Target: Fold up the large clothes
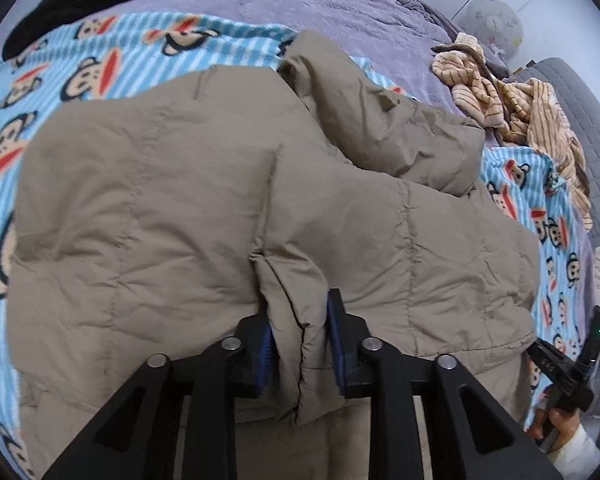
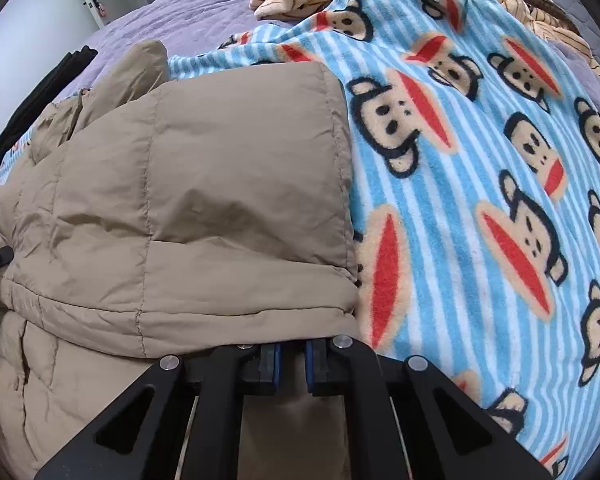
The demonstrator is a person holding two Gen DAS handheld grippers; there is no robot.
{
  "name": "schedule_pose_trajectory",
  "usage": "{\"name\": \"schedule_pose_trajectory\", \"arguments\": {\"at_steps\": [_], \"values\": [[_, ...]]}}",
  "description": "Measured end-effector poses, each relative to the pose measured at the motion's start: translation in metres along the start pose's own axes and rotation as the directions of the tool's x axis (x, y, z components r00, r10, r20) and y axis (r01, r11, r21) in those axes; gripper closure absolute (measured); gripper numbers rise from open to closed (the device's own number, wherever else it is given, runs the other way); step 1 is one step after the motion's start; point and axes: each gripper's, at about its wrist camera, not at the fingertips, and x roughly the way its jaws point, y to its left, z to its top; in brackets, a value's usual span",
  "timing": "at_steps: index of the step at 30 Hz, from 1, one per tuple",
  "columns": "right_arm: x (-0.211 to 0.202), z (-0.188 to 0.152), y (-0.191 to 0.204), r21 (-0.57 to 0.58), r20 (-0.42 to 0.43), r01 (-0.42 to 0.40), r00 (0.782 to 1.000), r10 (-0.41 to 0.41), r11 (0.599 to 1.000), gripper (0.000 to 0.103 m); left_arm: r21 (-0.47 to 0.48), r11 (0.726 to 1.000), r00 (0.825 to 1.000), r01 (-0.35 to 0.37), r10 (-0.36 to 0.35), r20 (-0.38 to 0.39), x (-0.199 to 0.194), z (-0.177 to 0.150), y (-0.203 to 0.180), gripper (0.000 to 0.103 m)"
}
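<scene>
A quilted tan jacket (image 1: 160, 208) is shown in matt, lightly crinkled woven cloth with stitched seams. It is laid on a fleecy, soft-napped monkey-print blanket (image 2: 480, 184) — beneath, a plush lilac bedspread (image 1: 300, 8). The left tongs (image 1: 300, 344) are made of matt black plastic with bright metal pins and ribbed blue pads (image 1: 336, 344).

Left wrist view close above the jacket (image 1: 204, 208), looking steeply down along its fingers, right wrist view likewise at the jacket's other edge, both sharing jacket, monkey blanket (image 2: 480, 184), purple bedspread (image 1: 300, 4), striped garment (image 1: 512, 108)
</scene>
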Motion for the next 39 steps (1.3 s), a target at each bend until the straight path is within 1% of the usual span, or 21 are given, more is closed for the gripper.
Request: {"name": "schedule_pose_trajectory", "arguments": {"at_steps": [1, 2, 4, 5, 6, 7, 8, 9, 10, 12, 14, 15, 17, 18, 20, 24, 27, 31, 35, 38, 39], "values": [[-0.003, 0.000, -0.001, 0.011, -0.007, -0.011, 1.000, 0.011, 1.000, 0.096, 0.017, 0.999, 0.999, -0.044, 0.043, 0.021, -0.008, 0.000, 0.001, 0.057], [-0.007, -0.001, -0.003, 0.023, -0.016, -0.025, 1.000, 0.026, 0.999, 0.096, 0.029, 0.996, 0.996, -0.079, 0.078, 0.042, -0.016, -0.001, 0.002, 0.053], [-0.019, -0.005, -0.004, 0.040, -0.032, -0.056, 0.998, 0.058, 0.998, 0.091, 0.046, 0.992, 0.990, -0.122, 0.118, 0.078, -0.031, -0.002, 0.007, 0.053], [-0.028, -0.009, -0.003, 0.040, -0.038, -0.065, 0.997, 0.067, 0.997, 0.090, 0.046, 0.991, 0.989, -0.125, 0.121, 0.086, -0.037, -0.002, 0.011, 0.053], [-0.036, -0.015, -0.002, 0.037, -0.041, -0.078, 0.996, 0.079, 0.996, 0.086, 0.042, 0.992, 0.989, -0.122, 0.117, 0.094, -0.043, -0.002, 0.014, 0.053], [-0.045, -0.020, -0.001, 0.035, -0.038, -0.093, 0.995, 0.094, 0.995, 0.074, 0.042, 0.993, 0.989, -0.110, 0.105, 0.104, -0.048, -0.002, 0.015, 0.053], [-0.058, -0.027, -0.001, 0.034, -0.024, -0.105, 0.994, 0.106, 0.994, 0.066, 0.045, 0.994, 0.989, -0.098, 0.093, 0.112, -0.052, 0.000, 0.014, 0.053], [-0.068, -0.033, -0.003, 0.036, 0.000, -0.106, 0.994, 0.106, 0.994, 0.050, 0.052, 0.995, 0.990, -0.086, 0.079, 0.120, -0.055, 0.002, 0.010, 0.053], [-0.079, -0.036, -0.005, 0.039, 0.033, -0.101, 0.994, 0.100, 0.994, 0.048, 0.064, 0.996, 0.990, -0.068, 0.059, 0.128, -0.057, 0.004, 0.006, 0.053], [-0.092, -0.031, -0.014, 0.068, 0.077, -0.093, 0.993, 0.088, 0.993, 0.048, 0.098, 0.995, 0.990, -0.029, 0.016, 0.137, -0.057, 0.009, -0.007, 0.053], [-0.091, -0.016, -0.024, 0.120, 0.099, -0.134, 0.988, 0.122, 0.984, 0.071, 0.129, 0.992, 0.991, -0.017, 0.000, 0.130, -0.050, 0.012, -0.025, 0.053], [-0.085, -0.005, -0.030, 0.156, 0.098, -0.161, 0.984, 0.147, 0.975, 0.088, 0.137, 0.991, 0.992, -0.014, -0.003, 0.123, -0.043, 0.013, -0.032, 0.053], [-0.075, 0.014, -0.036, 0.193, 0.115, -0.203, 0.976, 0.183, 0.960, 0.089, 0.139, 0.990, 0.993, -0.026, 0.009, 0.116, -0.028, 0.014, -0.039, 0.053], [-0.065, 0.024, -0.036, 0.193, 0.110, -0.221, 0.973, 0.203, 0.956, 0.089, 0.137, 0.989, 0.993, -0.047, 0.032, 0.111, -0.018, 0.014, -0.040, 0.053], [-0.044, 0.039, -0.032, 0.200, 0.087, -0.227, 0.973, 0.213, 0.953, 0.089, 0.127, 0.988, 0.994, -0.084, 0.074, 0.079, 0.001, 0.011, -0.037, 0.053], [0.000, 0.044, -0.027, 0.196, 0.013, -0.194, 0.981, 0.196, 0.961, 0.089, 0.134, 0.988, 0.995, -0.079, 0.069, 0.076, 0.019, 0.007, -0.032, 0.053], [0.021, 0.040, -0.030, 0.219, -0.002, -0.191, 0.981, 0.196, 0.957, 0.089, 0.161, 0.983, 0.994, -0.090, 0.078, 0.078, 0.026, 0.006, -0.036, 0.053], [0.027, 0.038, -0.030, 0.241, 0.003, -0.186, 0.982, 0.191, 0.953, 0.089, 0.164, 0.980, 0.992, -0.111, 0.099, 0.079, 0.026, 0.005, -0.039, 0.053], [0.020, 0.038, -0.027, 0.229, -0.010, -0.160, 0.986, 0.167, 0.960, 0.089, 0.169, 0.973, 0.986, -0.157, 0.145, 0.079, 0.012, 0.004, -0.038, 0.053], [0.006, 0.032, -0.024, 0.206, -0.009, -0.133, 0.990, 0.138, 0.969, 0.086, 0.154, 0.973, 0.983, -0.174, 0.162, 0.084, -0.002, 0.000, -0.030, 0.053], [0.001, 0.029, -0.023, 0.194, -0.004, -0.126, 0.992, 0.129, 0.973, 0.083, 0.145, 0.973, 0.982, -0.179, 0.169, 0.083, -0.006, -0.002, -0.027, 0.053]]}}
